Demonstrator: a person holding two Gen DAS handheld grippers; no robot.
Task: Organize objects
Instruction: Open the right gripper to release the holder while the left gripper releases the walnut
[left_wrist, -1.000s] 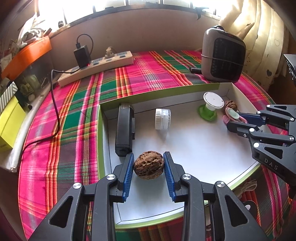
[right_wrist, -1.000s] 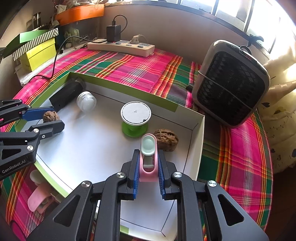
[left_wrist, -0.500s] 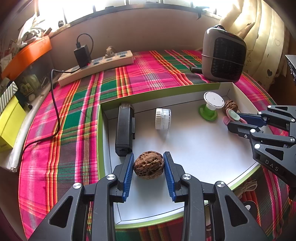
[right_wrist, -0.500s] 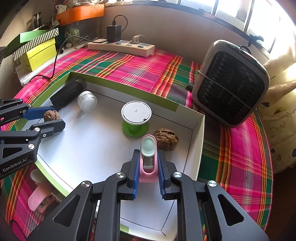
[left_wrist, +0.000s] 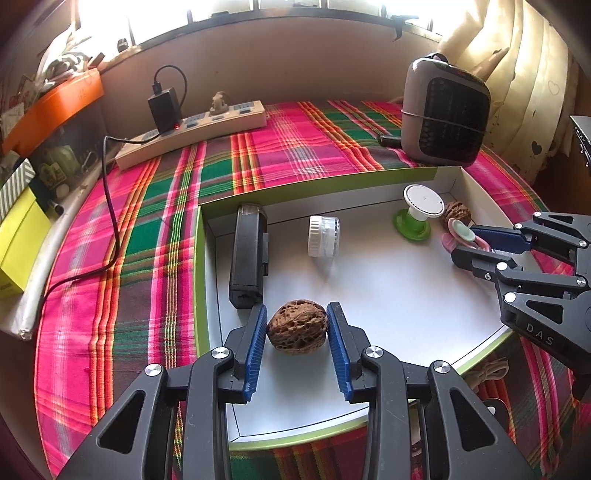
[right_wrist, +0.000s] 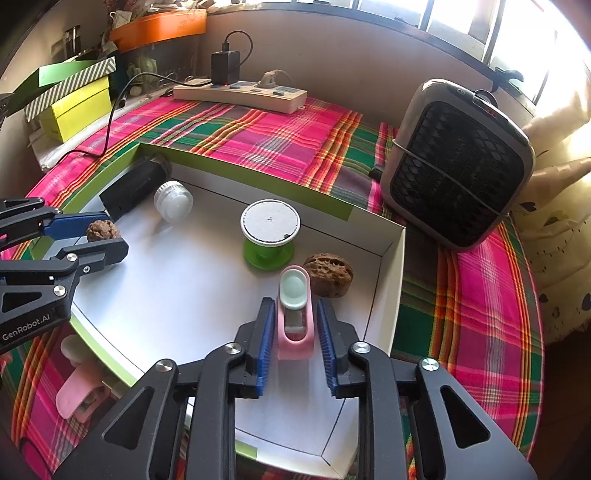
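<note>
**Desk:** Where are the objects, and who holds what?

**Photographer:** Inside the white tray (left_wrist: 200, 280) on the plaid-covered table (left_wrist: 147, 221). The left gripper (left_wrist: 296, 332) has its jaws pressed to both flanks of a walnut (left_wrist: 297, 328) near the tray's left wall, beside a black device (left_wrist: 247, 254). The right gripper (right_wrist: 295, 325) straddles a pink clip (right_wrist: 295, 332) in the right corner, its jaws slightly apart with a thin gap showing either side.

**Desk:** How do they handle?

**Photographer:** The walnut looks light, hard and rough, so the ridged pads should bite; take it across the widest part, or it may roll. The clip is light, smooth plastic and sprung; hold its flat sides low on the body, not the mint lever.

**Desk:** Anything unclear?

**Photographer:** Whether the walnut sits on the tray floor or hangs just above it is hard to say. A second walnut (right_wrist: 328, 275) is half hidden behind the clip, next to a green spool (right_wrist: 269, 230). Another pink clip (right_wrist: 79, 395) outside the tray is partly covered by the left gripper's body
</note>
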